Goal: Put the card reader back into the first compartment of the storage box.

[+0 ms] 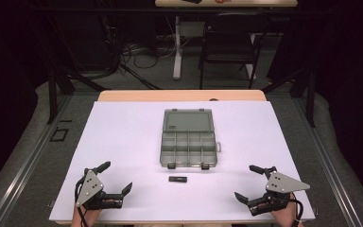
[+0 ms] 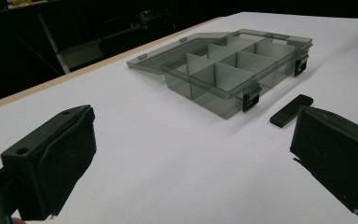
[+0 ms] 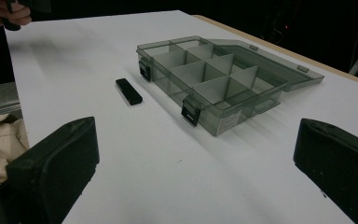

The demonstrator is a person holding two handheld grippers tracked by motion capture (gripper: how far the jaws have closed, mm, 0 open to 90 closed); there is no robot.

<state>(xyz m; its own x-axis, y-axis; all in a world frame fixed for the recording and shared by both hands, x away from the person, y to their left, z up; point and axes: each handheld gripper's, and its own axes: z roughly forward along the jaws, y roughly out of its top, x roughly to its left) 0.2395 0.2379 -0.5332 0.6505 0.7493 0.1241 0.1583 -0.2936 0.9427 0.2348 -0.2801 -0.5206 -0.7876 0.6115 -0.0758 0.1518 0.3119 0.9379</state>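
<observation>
At the near edge of the white table (image 1: 123, 137), the left gripper (image 1: 117, 178) rests low over the sheet at the left corner with its jaws spread wide and nothing between them. The right gripper (image 1: 251, 181) sits at the right corner in the same way, jaws wide apart and empty. A hand (image 1: 283, 215) holds it from below.

Between the two and a little farther in, a small black bar-shaped object (image 1: 178, 178) lies flat on the sheet, well apart from both grippers and just in front of the box. No writing can be read on it.

Beyond it stands a smoky translucent compartment box (image 1: 188, 147), its lid (image 1: 187, 120) swung fully back and lying flat toward the far side. Dividers split the tray into compartments, all of them bare. Two black latches (image 1: 171, 166) hang at its near wall. In the right gripper view a pale sticker (image 3: 229, 122) shows on the box's side wall; its print is too small to read.

Past the table edge, a dark chair (image 1: 230, 42) stands on the floor.
</observation>
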